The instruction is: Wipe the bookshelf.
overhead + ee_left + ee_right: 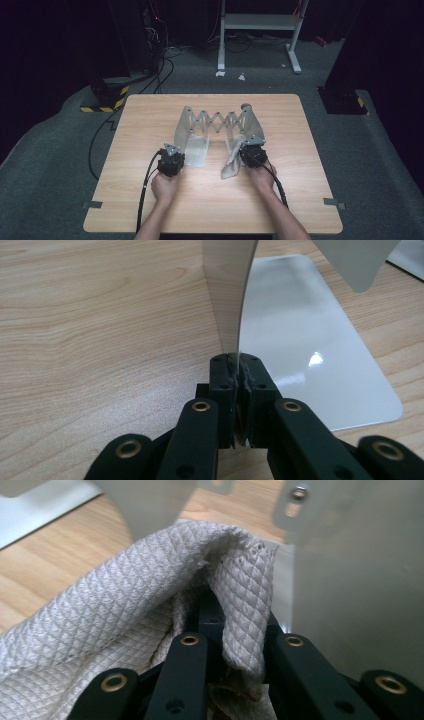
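A metal scissor-lattice rack (220, 121) stands mid-table, with an upright plate at each end. My left gripper (173, 151) is shut on the lower edge of the left upright plate (227, 290), and its jaws (235, 362) pinch the thin sheet. That plate's flat shiny base (310, 355) lies on the wood just right of the jaws. A white quilted cloth (231, 162) hangs by the right end plate (252, 125). My right gripper (250, 147) is shut on the cloth (125, 610), which folds over its jaws (220, 605). The right plate (360, 590) is close at the right.
The wooden table (210, 200) has bare room in front of the hands and at both sides. On the floor behind are cables (160, 75), a white stand (260, 22) and dark equipment bases with yellow-black tape (107, 97).
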### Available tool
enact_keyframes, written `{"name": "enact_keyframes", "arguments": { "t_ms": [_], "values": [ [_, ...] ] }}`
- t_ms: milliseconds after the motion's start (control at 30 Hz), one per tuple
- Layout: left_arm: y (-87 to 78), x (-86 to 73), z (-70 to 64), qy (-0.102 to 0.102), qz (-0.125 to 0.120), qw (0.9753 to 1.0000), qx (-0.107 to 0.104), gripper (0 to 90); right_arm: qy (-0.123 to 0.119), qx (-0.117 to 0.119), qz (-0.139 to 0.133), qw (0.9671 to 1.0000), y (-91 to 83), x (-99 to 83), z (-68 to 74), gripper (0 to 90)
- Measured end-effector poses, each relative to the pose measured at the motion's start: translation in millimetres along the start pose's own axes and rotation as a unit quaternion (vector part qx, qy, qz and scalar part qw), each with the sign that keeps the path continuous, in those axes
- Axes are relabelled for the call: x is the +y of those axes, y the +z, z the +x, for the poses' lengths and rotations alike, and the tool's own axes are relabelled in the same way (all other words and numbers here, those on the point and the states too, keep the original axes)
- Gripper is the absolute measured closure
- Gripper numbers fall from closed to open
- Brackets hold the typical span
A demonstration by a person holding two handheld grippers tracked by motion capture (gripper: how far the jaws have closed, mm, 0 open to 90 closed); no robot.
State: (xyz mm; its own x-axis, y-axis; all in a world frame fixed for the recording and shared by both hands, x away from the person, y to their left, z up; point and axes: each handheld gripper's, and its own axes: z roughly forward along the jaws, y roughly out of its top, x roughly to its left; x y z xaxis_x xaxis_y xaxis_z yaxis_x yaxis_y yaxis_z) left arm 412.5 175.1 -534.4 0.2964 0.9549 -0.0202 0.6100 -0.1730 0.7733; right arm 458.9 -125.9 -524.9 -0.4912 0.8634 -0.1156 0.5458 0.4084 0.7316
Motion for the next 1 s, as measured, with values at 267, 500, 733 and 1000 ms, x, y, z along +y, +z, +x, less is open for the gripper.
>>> {"name": "enact_keyframes", "arguments": {
  "t_ms": [267,500,733,1000],
  "values": [
    [-0.1,0.0,0.6,-0.003,0.001,1.0,-0.004,85.2,0.017,0.0,0.002,0.9999,5.9,8.3,0.9,81.7],
    [0.1,0.0,2.0,-0.006,0.001,0.9999,-0.008,85.3,0.028,-0.001,0.005,0.9996,20.7,23.4,7.0,81.6],
    [0.0,0.1,2.4,-0.007,0.002,0.9999,-0.01,85.3,0.033,-0.014,0.017,0.9992,27.7,31.6,2.4,81.6],
    [0.1,0.0,1.9,-0.006,0.001,0.9999,-0.008,85.3,0.056,-0.012,0.0,0.9983,21.1,42.2,-1.9,81.7]
  ]
}}
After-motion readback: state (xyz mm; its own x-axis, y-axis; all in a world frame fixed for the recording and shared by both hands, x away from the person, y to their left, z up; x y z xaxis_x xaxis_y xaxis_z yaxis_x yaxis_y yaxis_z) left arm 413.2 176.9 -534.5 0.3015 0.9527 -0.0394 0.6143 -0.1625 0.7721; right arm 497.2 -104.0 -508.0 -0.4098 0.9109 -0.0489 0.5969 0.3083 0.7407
